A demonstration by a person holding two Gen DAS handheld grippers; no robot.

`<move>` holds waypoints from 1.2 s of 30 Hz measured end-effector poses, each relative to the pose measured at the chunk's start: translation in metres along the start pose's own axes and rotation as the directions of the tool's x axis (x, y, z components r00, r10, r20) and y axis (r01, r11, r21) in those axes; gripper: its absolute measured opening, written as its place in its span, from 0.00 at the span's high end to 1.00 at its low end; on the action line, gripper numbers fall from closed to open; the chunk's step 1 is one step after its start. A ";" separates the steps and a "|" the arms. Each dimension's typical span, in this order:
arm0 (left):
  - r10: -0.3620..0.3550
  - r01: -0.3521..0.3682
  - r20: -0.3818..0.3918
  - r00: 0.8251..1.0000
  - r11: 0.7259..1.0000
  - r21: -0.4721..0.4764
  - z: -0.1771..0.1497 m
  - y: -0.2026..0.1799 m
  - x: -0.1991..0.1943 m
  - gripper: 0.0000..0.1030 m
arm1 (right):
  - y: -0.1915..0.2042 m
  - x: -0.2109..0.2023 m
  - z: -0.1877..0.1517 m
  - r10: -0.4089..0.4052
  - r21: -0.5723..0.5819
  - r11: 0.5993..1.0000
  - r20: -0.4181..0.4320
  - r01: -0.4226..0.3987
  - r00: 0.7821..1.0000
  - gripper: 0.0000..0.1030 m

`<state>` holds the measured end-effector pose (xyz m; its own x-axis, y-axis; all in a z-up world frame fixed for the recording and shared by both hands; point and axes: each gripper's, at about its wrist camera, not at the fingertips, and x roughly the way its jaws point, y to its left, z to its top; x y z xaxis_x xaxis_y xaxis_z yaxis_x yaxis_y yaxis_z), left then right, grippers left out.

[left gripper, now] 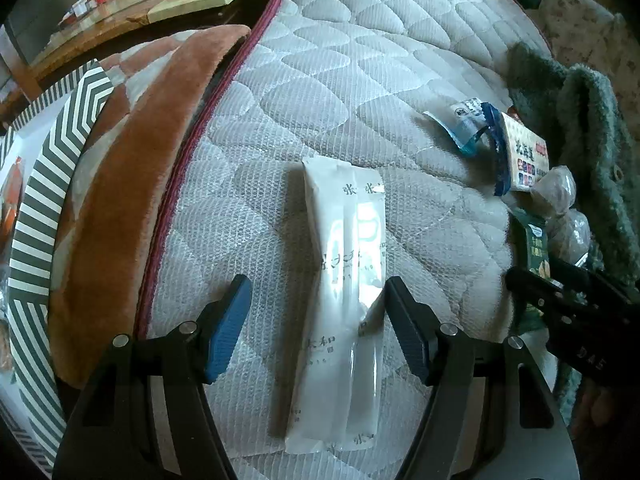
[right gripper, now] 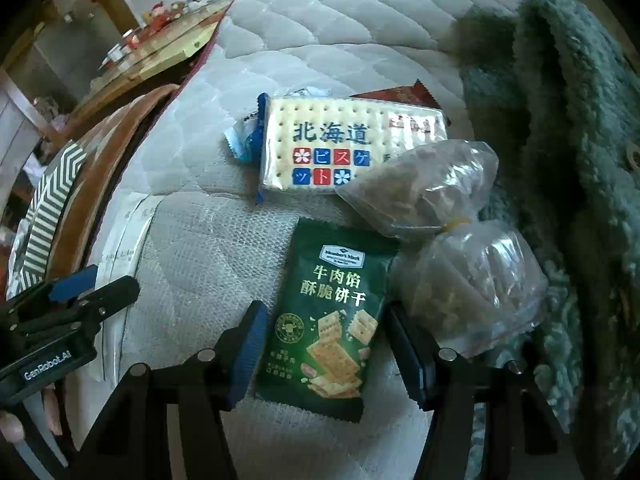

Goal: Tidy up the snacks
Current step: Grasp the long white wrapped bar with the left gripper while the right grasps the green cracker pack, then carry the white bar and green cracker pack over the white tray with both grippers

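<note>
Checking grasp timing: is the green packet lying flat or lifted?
Flat. The green packet lies face up on the quilted mattress, between the right gripper's pads, which show no firm press yet.

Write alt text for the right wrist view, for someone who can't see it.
The right claw straddles a green cracker packet lying on a quilted mattress. Beyond it lie a white biscuit pack and two clear bags; the left claw shows at the left edge.
</note>
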<state>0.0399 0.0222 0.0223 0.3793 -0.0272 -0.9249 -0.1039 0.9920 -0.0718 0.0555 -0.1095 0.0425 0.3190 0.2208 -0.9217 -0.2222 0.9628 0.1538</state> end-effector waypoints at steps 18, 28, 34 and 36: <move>0.009 -0.011 0.042 0.999 0.999 0.041 -0.023 0.010 -0.028 0.69 | 0.022 -0.028 -0.041 0.078 -0.073 0.994 -0.013 -0.079 0.997 0.58; 0.015 -0.017 0.103 0.995 1.000 0.017 -0.035 0.030 -0.069 0.69 | 0.058 -0.050 -0.044 0.091 -0.134 0.987 0.010 -0.089 0.996 0.58; 0.011 -0.010 0.132 0.991 1.000 -0.010 -0.038 0.045 -0.089 0.69 | 0.083 -0.064 -0.040 0.089 -0.190 0.978 0.027 -0.082 0.996 0.58; 0.011 -0.008 0.142 0.990 1.000 -0.019 -0.039 0.051 -0.095 0.69 | 0.090 -0.067 -0.038 0.092 -0.206 0.975 0.032 -0.084 0.995 0.58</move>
<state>-0.0377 0.0705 0.0921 0.5050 0.0016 -0.8631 -0.1248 0.9896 -0.0712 -0.0208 -0.0436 0.1046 0.3266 0.3138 -0.8916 -0.4329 0.8882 0.1541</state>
